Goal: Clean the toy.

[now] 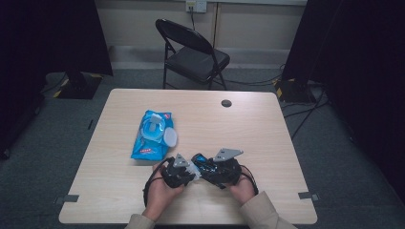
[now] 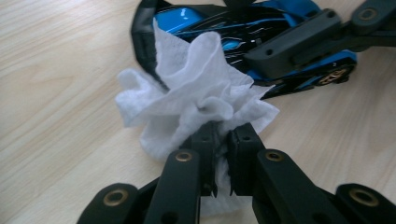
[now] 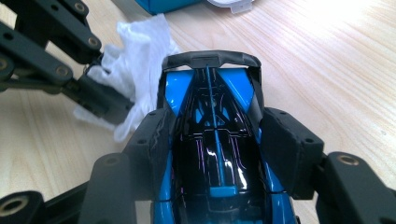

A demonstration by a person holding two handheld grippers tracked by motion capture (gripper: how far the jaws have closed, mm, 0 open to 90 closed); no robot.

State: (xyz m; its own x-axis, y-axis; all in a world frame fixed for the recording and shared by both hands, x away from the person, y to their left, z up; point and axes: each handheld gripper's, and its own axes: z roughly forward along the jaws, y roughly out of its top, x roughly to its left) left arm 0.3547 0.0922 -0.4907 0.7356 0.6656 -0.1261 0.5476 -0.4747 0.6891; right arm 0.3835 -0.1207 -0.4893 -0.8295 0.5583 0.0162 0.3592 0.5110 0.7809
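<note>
A blue and black toy car [image 3: 210, 88] lies on the wooden table [image 1: 258, 129] near its front edge, with my right gripper [image 3: 217, 135] shut on its sides. My left gripper [image 2: 223, 137] is shut on a crumpled white wipe [image 2: 196, 102], which touches the car's [image 2: 243, 28] dark end. In the high view the left gripper [image 1: 187, 172] and right gripper [image 1: 206, 167] meet tip to tip, with the wipe [image 1: 193, 169] between them. The left gripper's fingers [image 3: 100, 105] come in beside the wipe [image 3: 135, 60] in the right gripper view.
A blue pack of wipes [image 1: 153, 133] with its lid flap open lies left of centre, just behind the grippers. A round cable hole [image 1: 226, 103] sits near the table's far edge. A black folding chair [image 1: 193, 52] stands beyond the table.
</note>
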